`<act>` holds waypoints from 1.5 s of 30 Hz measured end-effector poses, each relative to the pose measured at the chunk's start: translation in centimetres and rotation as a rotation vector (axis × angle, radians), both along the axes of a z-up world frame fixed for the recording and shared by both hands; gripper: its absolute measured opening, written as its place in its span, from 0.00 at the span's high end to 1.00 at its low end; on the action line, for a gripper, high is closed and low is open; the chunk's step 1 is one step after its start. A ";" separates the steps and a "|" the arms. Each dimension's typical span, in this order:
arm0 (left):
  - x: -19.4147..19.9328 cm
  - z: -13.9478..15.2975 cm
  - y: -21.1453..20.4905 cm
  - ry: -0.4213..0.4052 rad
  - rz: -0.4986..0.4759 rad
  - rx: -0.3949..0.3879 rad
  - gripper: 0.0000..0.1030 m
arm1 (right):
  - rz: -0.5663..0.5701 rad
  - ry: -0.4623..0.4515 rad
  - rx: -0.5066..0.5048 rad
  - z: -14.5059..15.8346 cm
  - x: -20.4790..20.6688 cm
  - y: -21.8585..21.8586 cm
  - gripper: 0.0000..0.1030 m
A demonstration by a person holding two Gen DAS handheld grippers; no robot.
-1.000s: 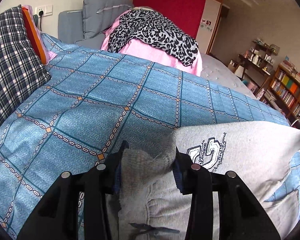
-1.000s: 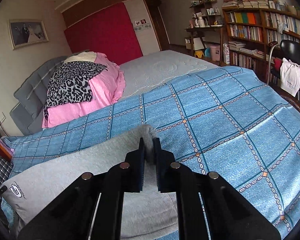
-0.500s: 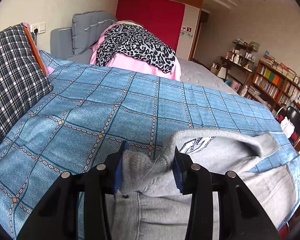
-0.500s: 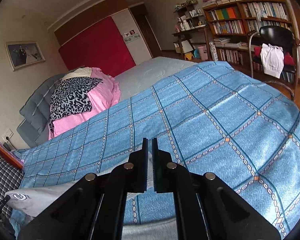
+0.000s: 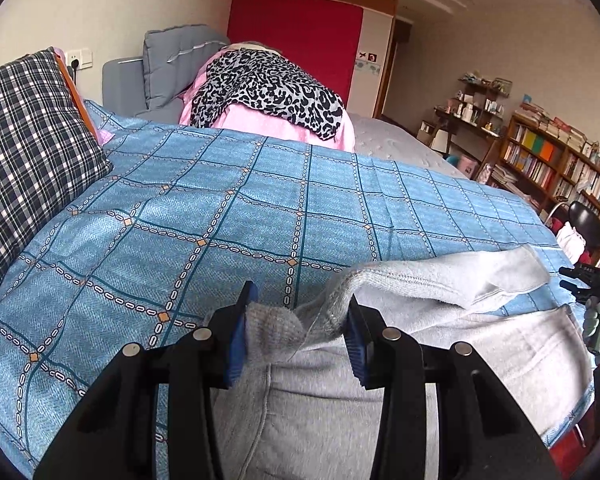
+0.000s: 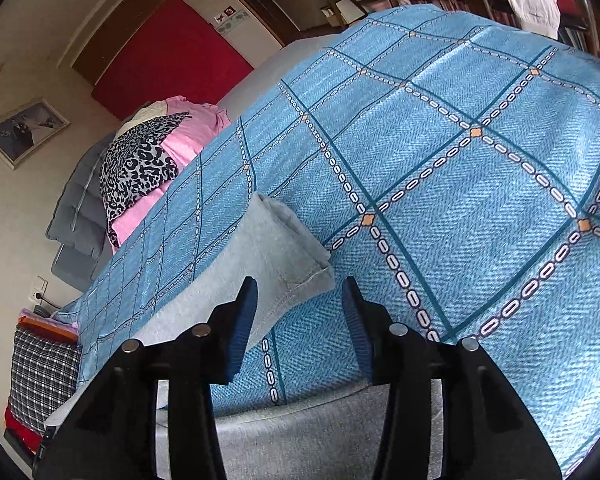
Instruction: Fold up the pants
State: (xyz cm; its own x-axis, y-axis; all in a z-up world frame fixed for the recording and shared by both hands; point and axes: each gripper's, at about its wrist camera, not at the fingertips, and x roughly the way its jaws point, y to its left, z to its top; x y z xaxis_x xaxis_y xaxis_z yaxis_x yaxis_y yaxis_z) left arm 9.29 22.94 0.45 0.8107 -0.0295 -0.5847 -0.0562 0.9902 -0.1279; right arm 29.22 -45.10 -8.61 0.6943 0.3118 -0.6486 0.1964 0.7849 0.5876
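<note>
Mid-fold: grey pants (image 5: 480,352) doubled over on the bed's blue quilt (image 5: 228,208).
My left hand-held gripper (image 5: 296,336) is clamped on bunched cuff and waistband. My right hand-held gripper (image 6: 300,320) has just been opening, jaws apart, the leg end (image 6: 284,248) lying loose ahead. I judge squaring and another fold remain.

This was a bedroom in a lived-in home. A wide bed (image 5: 400,148) filled it, spread with a blue checked cover (image 5: 228,216), a plaid pillow (image 5: 24,140) at its head and a heap of pink and leopard-print bedding (image 5: 268,92) beyond. A framed photograph (image 6: 26,132) hung on the wall, a wall socket (image 5: 78,58) sat by the headboard, and crowded bookshelves (image 5: 556,168) lined the far side beside a chair (image 5: 588,224) draped with clothes
</note>
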 end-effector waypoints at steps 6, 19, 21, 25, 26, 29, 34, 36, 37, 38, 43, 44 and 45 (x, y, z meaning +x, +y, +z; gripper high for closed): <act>0.0 -0.3 0.1 0.001 0.005 -0.010 0.60 | 0.004 0.057 0.073 -1.7 0.9 1.2 0.56; -0.3 -0.9 0.3 0.008 -0.002 -0.009 0.60 | -0.047 0.006 0.008 0.0 2.7 2.3 0.85; -0.2 -0.9 0.4 0.009 0.001 -0.013 0.60 | -0.050 -0.023 -0.040 1.0 2.1 2.6 0.87; -0.3 -0.9 0.7 0.006 0.008 -0.017 0.60 | -0.057 -0.102 -0.117 3.6 0.2 2.8 0.89; -0.3 -0.8 0.8 0.006 0.011 -0.018 0.60 | -0.064 -0.123 -0.132 4.3 -0.3 2.7 0.89; -0.7 -0.8 1.2 0.006 0.016 -0.025 0.60 | -0.080 -0.177 -0.141 6.4 -2.6 1.8 0.90; -1.9 -1.2 1.6 0.008 0.016 -0.025 0.60 | -0.092 -0.251 -0.156 8.8 -7.7 0.7 0.90; -2.5 -1.4 1.9 0.009 0.018 -0.029 0.60 | -0.095 -0.280 -0.177 9.5 -10.2 0.5 0.90; -2.9 -1.5 2.2 0.010 0.019 -0.036 0.60 | -0.100 -0.293 -0.186 9.8 -11.6 0.5 0.90; -3.2 -1.6 2.3 0.010 0.019 -0.043 0.60 | -0.102 -0.303 -0.194 9.9 -13.1 0.4 0.90; -5.0 -1.9 2.8 0.005 0.013 -0.055 0.60 | -0.116 -0.325 -0.190 9.4 -19.8 0.2 0.90; -5.4 -2.0 2.8 0.003 0.010 -0.054 0.60 | -0.118 -0.321 -0.186 9.0 -20.9 0.1 0.90; -5.8 -2.0 2.7 0.001 0.006 -0.051 0.60 | -0.121 -0.316 -0.181 8.6 -22.1 0.1 0.90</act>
